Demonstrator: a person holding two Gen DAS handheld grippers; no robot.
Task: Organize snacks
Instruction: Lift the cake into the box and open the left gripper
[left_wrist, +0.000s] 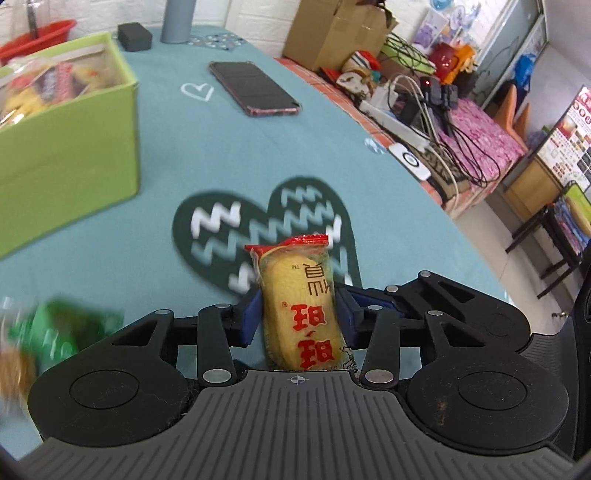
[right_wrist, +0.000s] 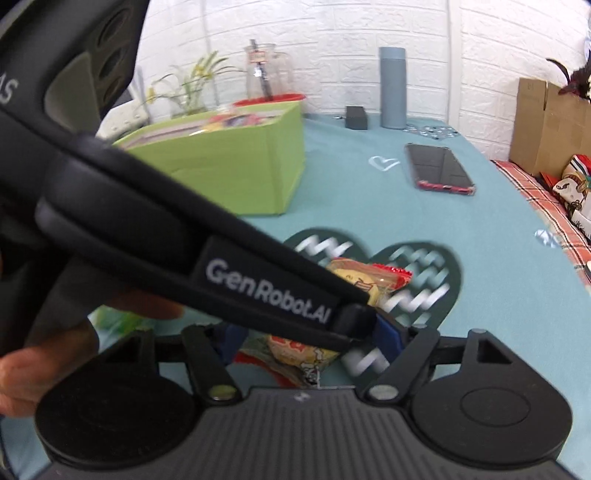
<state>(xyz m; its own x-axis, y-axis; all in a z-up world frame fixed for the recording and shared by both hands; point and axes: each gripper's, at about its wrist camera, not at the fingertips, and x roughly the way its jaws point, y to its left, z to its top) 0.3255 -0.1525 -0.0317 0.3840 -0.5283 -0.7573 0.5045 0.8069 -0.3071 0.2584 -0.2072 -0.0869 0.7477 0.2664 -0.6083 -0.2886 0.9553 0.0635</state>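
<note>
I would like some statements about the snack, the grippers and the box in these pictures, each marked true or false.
1. The left gripper is shut on the yellow snack packet. True.
2. The green box holds no snacks. False: several packets lie inside it.
3. A phone lies on the blue tablecloth. True.
4. The right gripper is shut tight. False: its jaws stand apart, around a second packet.
5. The phone stands inside the green box. False: it lies beside it, apart.

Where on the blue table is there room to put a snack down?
Bare tablecloth lies between the green box and the phone, and just past the dark heart print. It is crowded at the near left by the green packet.
</note>
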